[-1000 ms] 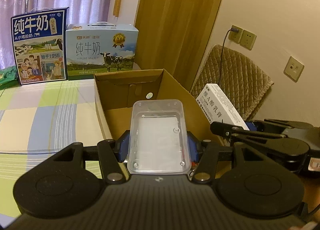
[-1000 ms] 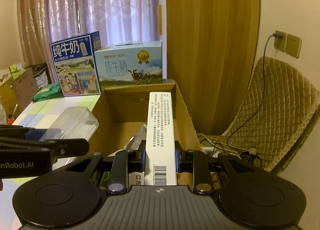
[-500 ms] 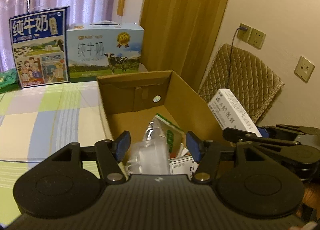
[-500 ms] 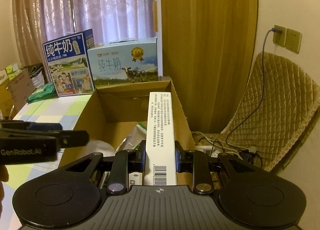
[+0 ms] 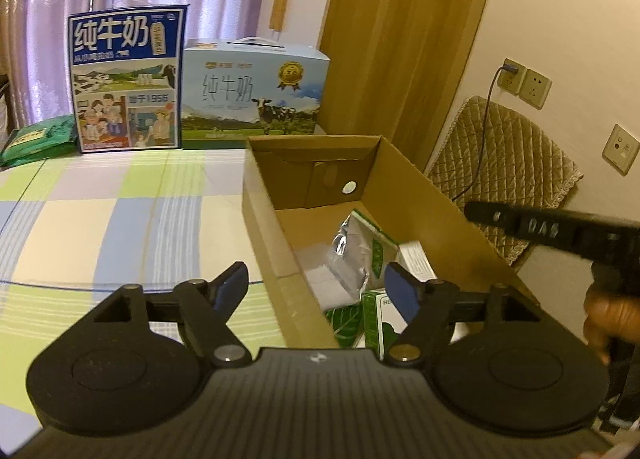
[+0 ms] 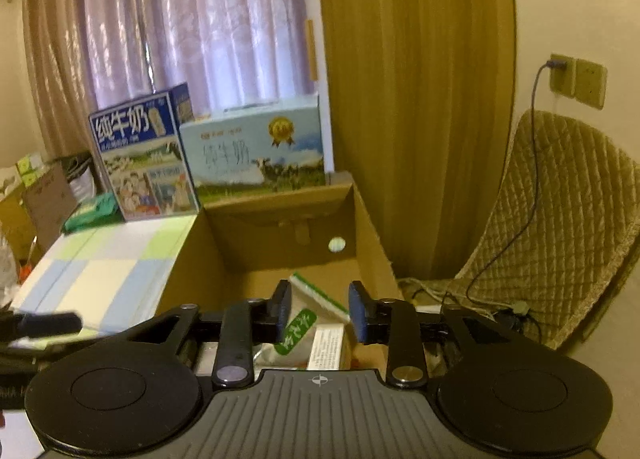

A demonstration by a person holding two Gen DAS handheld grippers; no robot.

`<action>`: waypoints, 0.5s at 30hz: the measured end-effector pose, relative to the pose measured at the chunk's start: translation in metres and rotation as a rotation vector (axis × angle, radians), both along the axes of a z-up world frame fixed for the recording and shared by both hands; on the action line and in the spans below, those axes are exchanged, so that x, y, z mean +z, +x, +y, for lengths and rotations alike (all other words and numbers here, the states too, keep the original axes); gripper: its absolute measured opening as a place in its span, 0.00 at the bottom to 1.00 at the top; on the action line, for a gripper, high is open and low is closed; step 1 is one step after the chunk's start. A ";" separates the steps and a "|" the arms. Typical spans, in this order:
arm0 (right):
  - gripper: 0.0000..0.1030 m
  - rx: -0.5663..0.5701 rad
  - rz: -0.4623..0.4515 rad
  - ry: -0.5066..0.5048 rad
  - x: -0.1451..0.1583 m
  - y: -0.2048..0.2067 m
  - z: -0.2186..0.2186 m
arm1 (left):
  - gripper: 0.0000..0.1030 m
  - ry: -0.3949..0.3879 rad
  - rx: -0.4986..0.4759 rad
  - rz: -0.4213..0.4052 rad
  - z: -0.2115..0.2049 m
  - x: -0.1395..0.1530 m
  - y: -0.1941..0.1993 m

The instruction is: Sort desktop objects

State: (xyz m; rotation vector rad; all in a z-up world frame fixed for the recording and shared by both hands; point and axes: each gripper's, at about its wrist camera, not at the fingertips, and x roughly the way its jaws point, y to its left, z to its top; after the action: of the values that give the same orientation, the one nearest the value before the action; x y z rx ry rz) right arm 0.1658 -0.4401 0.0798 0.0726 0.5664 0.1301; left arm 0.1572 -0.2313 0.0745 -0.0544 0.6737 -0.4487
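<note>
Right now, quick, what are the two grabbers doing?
Left gripper: open, holding nothing.
Right gripper: open, holding nothing, above the cardboard box.

The cardboard box [image 5: 424,195] is sitting at the table's [image 5: 100,219] right edge, holding a foil pouch [image 5: 352,255] and small cartons [image 5: 378,323]. Two milk cases [image 5: 128,79] are standing side by side behind it, a padded chair [image 5: 508,163] sitting to its right.

We see a matt brown cardboard box [image 5: 416,195] ahead of our tongs holding a shiny crinkled foil pouch [image 5: 348,255], beside a smooth checked tablecloth [image 5: 100,219].
</note>
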 end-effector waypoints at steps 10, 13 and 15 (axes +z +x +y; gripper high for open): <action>0.79 -0.051 0.016 0.052 0.005 -0.058 -0.020 | 0.98 -0.020 0.020 -0.006 0.024 0.004 -0.044; 0.94 -0.058 0.035 0.056 0.006 -0.083 -0.022 | 0.99 -0.012 0.025 -0.002 0.029 0.006 -0.060; 0.98 -0.060 0.048 0.047 0.007 -0.101 -0.021 | 0.99 -0.007 0.028 -0.003 0.031 0.008 -0.072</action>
State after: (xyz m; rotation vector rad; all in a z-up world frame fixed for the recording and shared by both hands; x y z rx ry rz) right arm 0.0651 -0.4610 0.0869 0.1385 0.6086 0.0834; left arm 0.0854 -0.1998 0.0827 -0.0700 0.6672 -0.4244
